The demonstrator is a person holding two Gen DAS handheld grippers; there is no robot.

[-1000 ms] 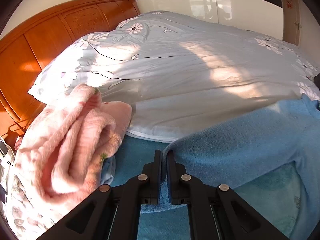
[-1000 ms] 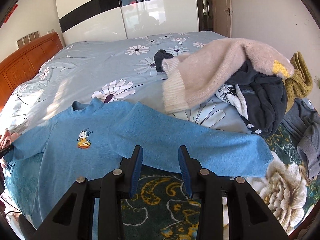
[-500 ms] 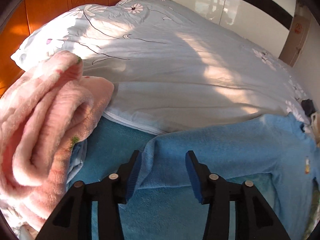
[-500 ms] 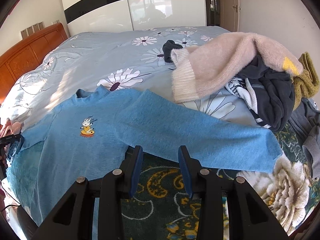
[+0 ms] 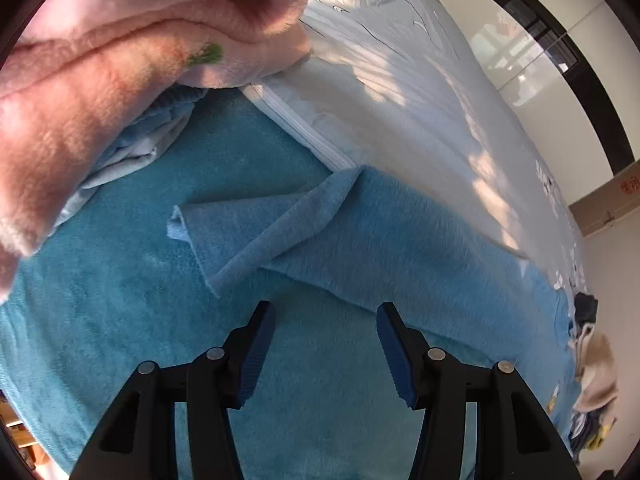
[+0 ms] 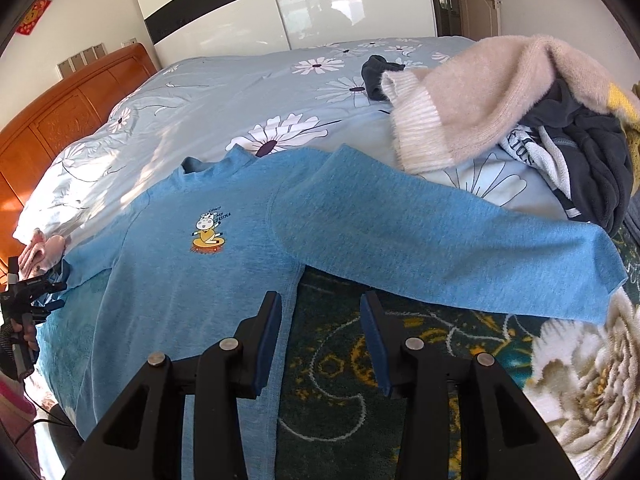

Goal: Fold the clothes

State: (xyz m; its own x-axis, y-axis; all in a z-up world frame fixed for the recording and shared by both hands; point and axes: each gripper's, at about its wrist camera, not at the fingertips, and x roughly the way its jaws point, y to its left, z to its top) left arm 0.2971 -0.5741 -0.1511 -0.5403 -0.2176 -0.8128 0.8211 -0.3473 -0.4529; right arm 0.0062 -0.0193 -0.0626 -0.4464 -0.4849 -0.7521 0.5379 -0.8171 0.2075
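A blue long-sleeved sweater (image 6: 208,280) with a small cartoon print lies flat, front up, on the bed. One sleeve (image 6: 460,248) stretches to the right. The other sleeve (image 5: 360,232) lies in the left wrist view, its cuff end (image 5: 200,236) crumpled and folded over. My left gripper (image 5: 325,344) is open and empty, just short of that sleeve; it also shows in the right wrist view (image 6: 28,292). My right gripper (image 6: 320,332) is open and empty, above the sweater's right side edge near the armpit.
A pink fleece blanket (image 5: 100,52) is rolled up at the left by the pillow. A pile of clothes (image 6: 540,112), beige, dark grey and yellow, lies at the right. A teal towel (image 5: 120,320) and a dark flowered blanket (image 6: 440,360) cover the near bed edge. A wooden headboard (image 6: 60,128) is at the left.
My left gripper has let go of the sleeve cuff, opened wide and tipped downward toward the bed. The sleeve end now lies crumpled. My right gripper has stayed open and barely shifted.
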